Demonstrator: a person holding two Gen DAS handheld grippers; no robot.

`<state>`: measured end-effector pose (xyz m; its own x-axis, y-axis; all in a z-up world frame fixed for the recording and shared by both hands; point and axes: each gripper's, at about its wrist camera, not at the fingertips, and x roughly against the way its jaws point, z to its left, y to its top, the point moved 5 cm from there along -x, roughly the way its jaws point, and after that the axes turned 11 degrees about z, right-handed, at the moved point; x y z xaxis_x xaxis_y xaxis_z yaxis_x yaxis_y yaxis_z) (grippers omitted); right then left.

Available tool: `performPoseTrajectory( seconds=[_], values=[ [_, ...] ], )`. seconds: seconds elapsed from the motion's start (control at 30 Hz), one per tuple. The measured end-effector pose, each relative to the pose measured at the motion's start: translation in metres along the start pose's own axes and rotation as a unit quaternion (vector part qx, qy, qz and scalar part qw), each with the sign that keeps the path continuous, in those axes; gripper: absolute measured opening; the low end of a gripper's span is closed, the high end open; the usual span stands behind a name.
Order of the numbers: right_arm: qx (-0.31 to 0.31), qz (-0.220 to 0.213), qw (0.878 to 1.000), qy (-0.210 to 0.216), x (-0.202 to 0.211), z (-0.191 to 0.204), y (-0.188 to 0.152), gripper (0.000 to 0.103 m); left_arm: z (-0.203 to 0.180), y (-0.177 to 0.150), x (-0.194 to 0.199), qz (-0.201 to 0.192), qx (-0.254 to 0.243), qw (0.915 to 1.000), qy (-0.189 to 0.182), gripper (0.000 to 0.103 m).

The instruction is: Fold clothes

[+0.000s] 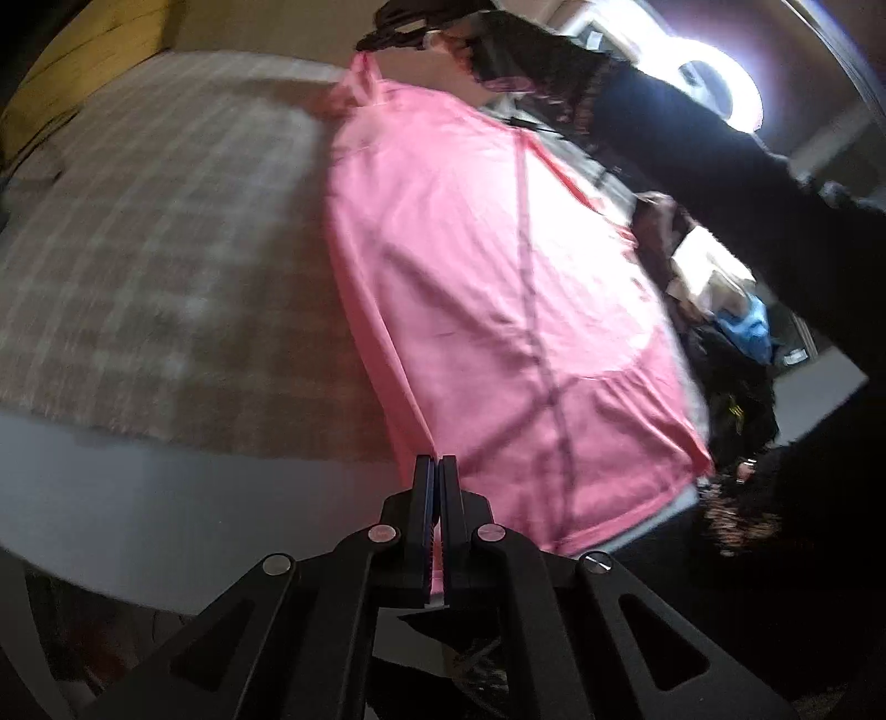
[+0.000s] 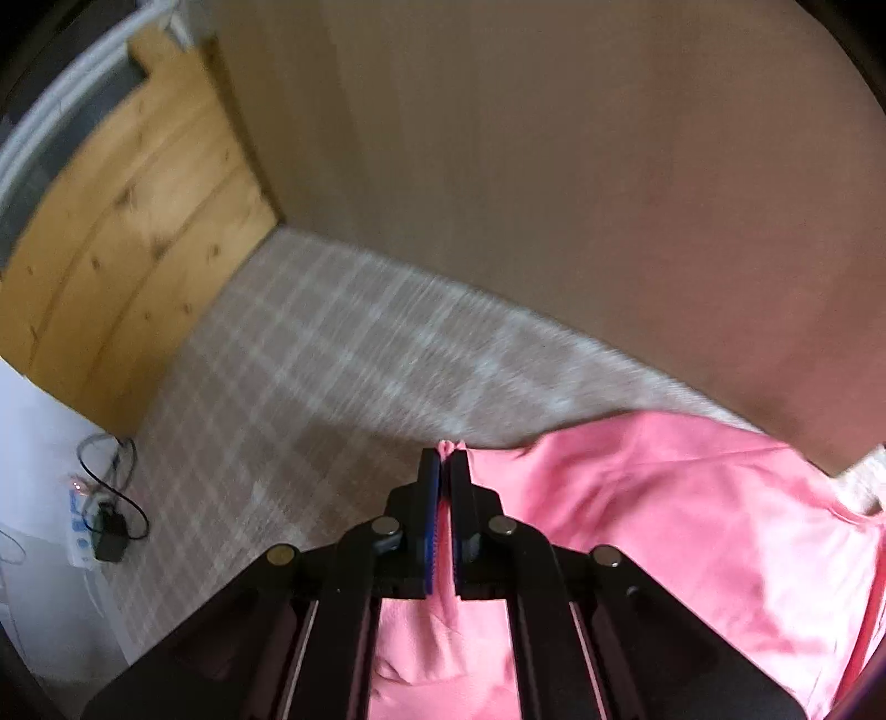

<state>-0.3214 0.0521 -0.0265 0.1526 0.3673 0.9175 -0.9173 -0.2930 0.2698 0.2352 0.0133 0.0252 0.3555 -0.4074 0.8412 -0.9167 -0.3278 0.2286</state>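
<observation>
A pink garment is stretched in the air above a bed with a beige checked cover. My left gripper is shut on the garment's near edge. In the left wrist view the garment's far end bunches at the top, where a black gripper shows dimly. In the right wrist view my right gripper is shut on a pinched fold of the pink garment, which hangs to the right and below. The checked cover lies beneath.
A person in dark clothes stands at the right of the bed. A wooden headboard and a brown wall border the bed. A power strip with cables lies on the floor at left.
</observation>
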Motion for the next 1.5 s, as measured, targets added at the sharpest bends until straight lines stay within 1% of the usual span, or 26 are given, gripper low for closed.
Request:
performPoseTrajectory(
  seconds=[0.07, 0.17, 0.2, 0.27, 0.3, 0.33, 0.37, 0.4, 0.43, 0.47, 0.5, 0.57, 0.63, 0.7, 0.77, 0.87, 0.93, 1.03, 1.2, 1.23, 1.27, 1.3, 1.4, 1.5],
  values=[
    [-0.015, -0.016, 1.0, 0.002, 0.017, -0.016, -0.006, 0.003, -0.021, 0.003, 0.0, 0.006, -0.029, 0.9995, -0.008, 0.001],
    [-0.044, -0.039, 0.998, -0.001, 0.038, -0.046, -0.017, 0.003, -0.048, 0.007, -0.008, 0.021, -0.07, 0.9968, -0.032, 0.001],
    [-0.055, -0.045, 0.997, -0.003, 0.043, -0.057, -0.022, 0.003, -0.058, 0.008, -0.012, 0.027, -0.083, 0.9953, -0.041, 0.001],
    [-0.081, -0.053, 0.995, -0.017, 0.053, -0.091, -0.044, 0.003, -0.079, 0.01, -0.03, 0.047, -0.109, 0.991, -0.061, 0.001],
    [-0.095, -0.05, 0.994, -0.027, 0.056, -0.108, -0.055, 0.003, -0.089, 0.011, -0.04, 0.059, -0.122, 0.9883, -0.07, 0.001],
    [-0.113, -0.034, 0.992, -0.046, 0.053, -0.125, -0.064, 0.004, -0.097, 0.009, -0.055, 0.08, -0.134, 0.985, -0.074, 0.001],
    [-0.131, -0.018, 0.989, -0.066, 0.049, -0.142, -0.074, 0.005, -0.104, 0.008, -0.068, 0.099, -0.144, 0.9816, -0.077, 0.002],
    [-0.149, -0.001, 0.985, -0.085, 0.046, -0.159, -0.084, 0.006, -0.104, 0.006, -0.076, 0.113, -0.145, 0.9805, -0.07, 0.002],
    [-0.164, 0.009, 0.982, -0.098, 0.044, -0.173, -0.093, 0.008, -0.102, 0.005, -0.081, 0.125, -0.14, 0.9801, -0.065, 0.005],
    [-0.173, 0.006, 0.98, -0.094, 0.047, -0.178, -0.098, 0.01, -0.099, 0.004, -0.086, 0.137, -0.135, 0.9794, -0.061, 0.012],
    [-0.177, 0.0, 0.98, -0.09, 0.051, -0.182, -0.101, 0.013, -0.096, 0.003, -0.089, 0.147, -0.129, 0.979, -0.058, 0.021],
    [-0.159, -0.023, 0.983, -0.089, 0.062, -0.174, -0.103, 0.033, -0.089, 0.003, -0.084, 0.146, -0.116, 0.9809, -0.056, 0.025],
    [-0.136, -0.04, 0.986, -0.088, 0.071, -0.165, -0.103, 0.034, -0.086, 0.004, -0.077, 0.14, -0.113, 0.9825, -0.048, 0.025],
    [-0.116, -0.043, 0.99, -0.065, 0.075, -0.155, -0.104, 0.034, -0.083, 0.005, -0.071, 0.134, -0.109, 0.9841, -0.042, 0.025],
    [-0.1, -0.048, 0.991, -0.075, 0.072, -0.147, -0.101, 0.034, -0.078, 0.004, -0.069, 0.132, -0.103, 0.9855, -0.029, 0.03],
    [-0.081, -0.047, 0.991, -0.091, 0.063, -0.143, -0.088, 0.034, -0.074, 0.001, -0.071, 0.129, -0.09, 0.9873, -0.019, 0.031],
    [-0.071, -0.047, 0.992, -0.092, 0.053, -0.142, -0.076, 0.035, -0.069, 0.0, -0.073, 0.13, -0.084, 0.9879, -0.011, 0.031],
    [-0.051, -0.043, 0.994, -0.09, 0.04, -0.14, -0.061, 0.035, -0.065, -0.003, -0.08, 0.139, -0.078, 0.9872, -0.01, 0.03],
    [-0.003, -0.023, 0.994, -0.107, 0.015, -0.134, -0.044, 0.035, -0.065, -0.003, -0.082, 0.143, -0.073, 0.9869, -0.017, 0.031],
    [-0.001, -0.024, 0.995, -0.096, 0.014, -0.134, -0.044, 0.033, -0.065, -0.002, -0.082, 0.144, -0.07, 0.987, -0.019, 0.031],
    [0.002, -0.024, 0.996, -0.084, 0.013, -0.133, -0.044, 0.009, -0.064, -0.002, -0.082, 0.144, -0.069, 0.987, -0.02, 0.031],
    [0.003, -0.028, 0.996, -0.079, 0.014, -0.133, -0.044, 0.001, -0.064, -0.002, -0.082, 0.145, -0.067, 0.987, -0.021, 0.031],
    [-0.001, -0.059, 0.993, -0.106, 0.031, -0.141, -0.044, 0.001, -0.064, -0.002, -0.082, 0.145, -0.065, 0.987, -0.021, 0.031],
    [-0.05, -0.062, 0.993, -0.083, 0.039, -0.163, -0.042, 0.001, -0.064, -0.002, -0.082, 0.146, -0.061, 0.9871, -0.021, 0.031]
  ],
)
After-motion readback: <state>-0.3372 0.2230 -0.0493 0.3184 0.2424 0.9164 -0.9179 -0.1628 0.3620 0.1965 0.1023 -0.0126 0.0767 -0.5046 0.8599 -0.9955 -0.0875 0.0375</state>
